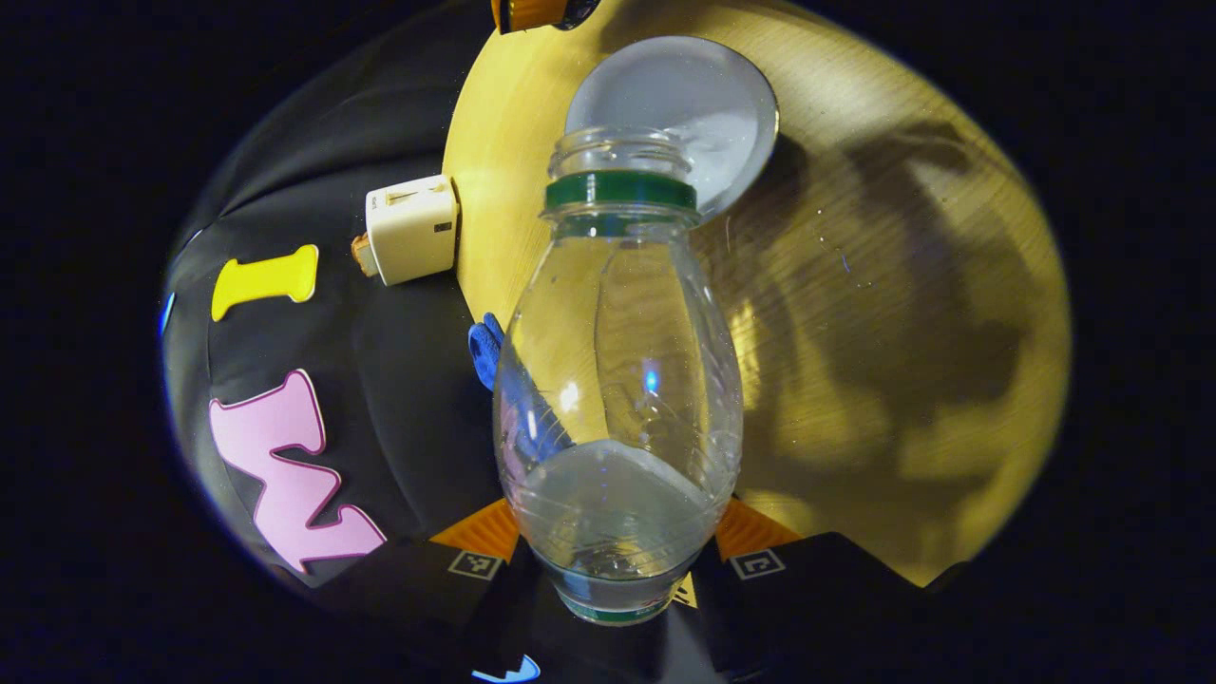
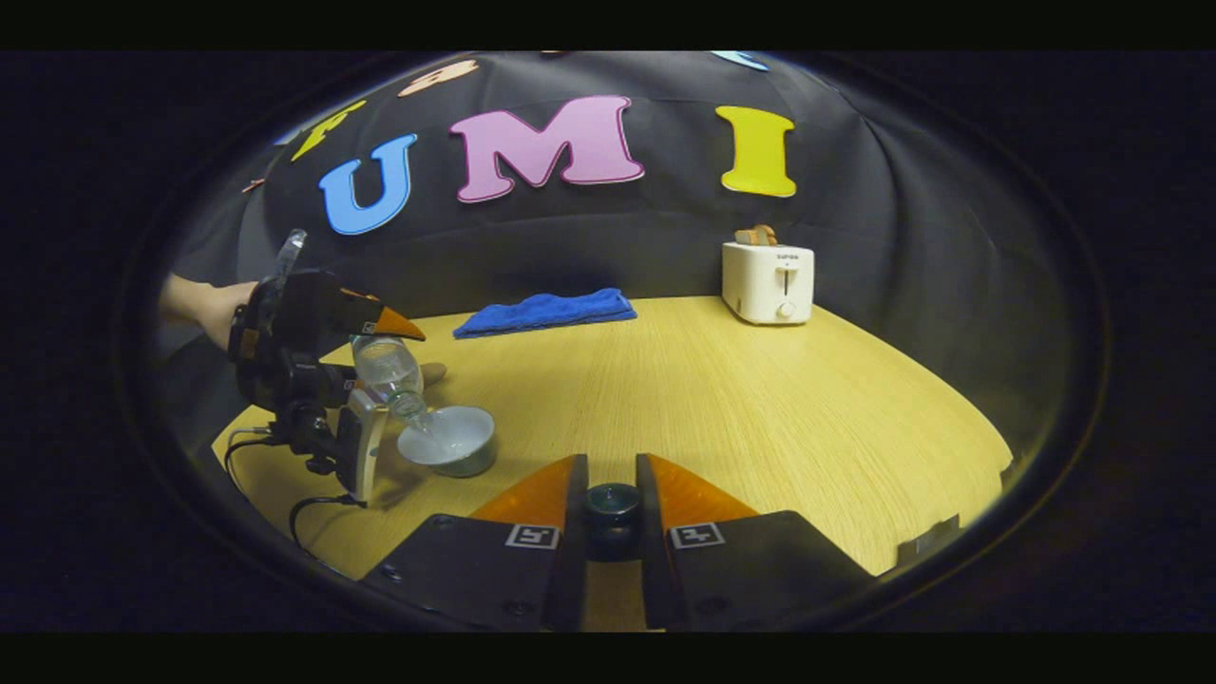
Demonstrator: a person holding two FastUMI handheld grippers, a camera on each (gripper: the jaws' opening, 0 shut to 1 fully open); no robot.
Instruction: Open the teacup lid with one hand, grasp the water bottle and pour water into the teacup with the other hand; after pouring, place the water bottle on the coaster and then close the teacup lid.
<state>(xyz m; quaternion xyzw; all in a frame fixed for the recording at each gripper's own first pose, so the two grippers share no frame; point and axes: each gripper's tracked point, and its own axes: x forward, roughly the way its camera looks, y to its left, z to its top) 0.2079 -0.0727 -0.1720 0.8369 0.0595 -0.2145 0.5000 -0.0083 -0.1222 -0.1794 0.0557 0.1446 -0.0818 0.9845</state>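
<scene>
In the left gripper view, my left gripper is shut on a clear plastic water bottle with a green neck ring and no cap. The bottle's mouth points at the pale teacup beyond it. Some water lies in the bottle's end near the fingers. In the right gripper view, the left gripper, held by a hand, tilts the bottle mouth-down over the uncovered teacup at the table's left. My right gripper is shut on the dark round teacup lid, held above the table to the right of the cup.
A white toaster stands at the back right of the wooden table, and a folded blue towel lies at the back middle. Cables trail near the table's left front edge. The toaster and towel also appear beside the bottle.
</scene>
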